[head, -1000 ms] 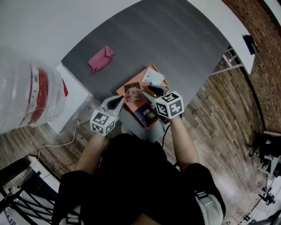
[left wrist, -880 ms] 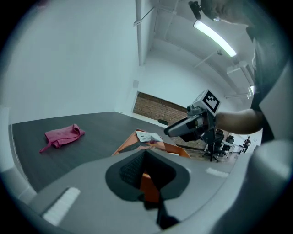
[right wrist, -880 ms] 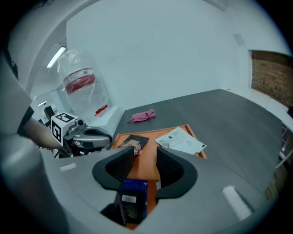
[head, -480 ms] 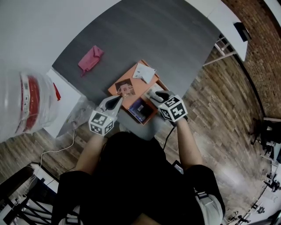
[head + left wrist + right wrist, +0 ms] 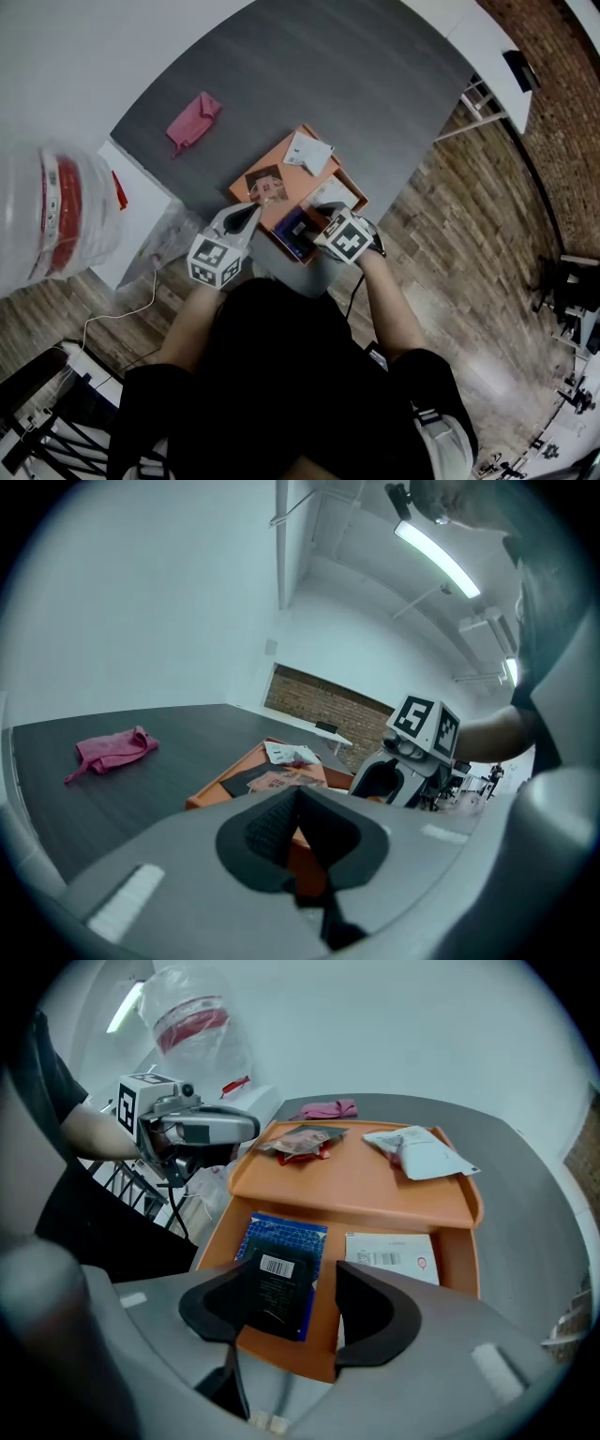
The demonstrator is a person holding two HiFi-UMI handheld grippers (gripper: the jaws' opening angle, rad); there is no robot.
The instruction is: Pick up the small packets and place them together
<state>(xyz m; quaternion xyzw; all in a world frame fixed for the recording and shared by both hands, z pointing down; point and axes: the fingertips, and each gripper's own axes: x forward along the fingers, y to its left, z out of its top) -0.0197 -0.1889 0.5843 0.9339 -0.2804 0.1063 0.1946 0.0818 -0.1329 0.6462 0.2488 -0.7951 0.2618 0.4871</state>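
Right gripper (image 5: pixel 292 1267) jaws just opened, empty, above the black packet (image 5: pixel 276 1297); left gripper (image 5: pixel 300 794) jaws together

Four packets on an orange tray (image 5: pixel 375 1199)
Dark blue packet (image 5: pixel 281 1277) and flat white packet (image 5: pixel 389 1252) side by side at the near end; reddish packet (image 5: pixel 302 1141) and crumpled white packet (image 5: pixel 417 1155) apart behind.

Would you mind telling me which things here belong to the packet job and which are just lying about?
For the job: dark blue packet, white labelled packet, brown packet, crumpled white packet, orange tray.
Lying about: pink cloth, plastic bag.
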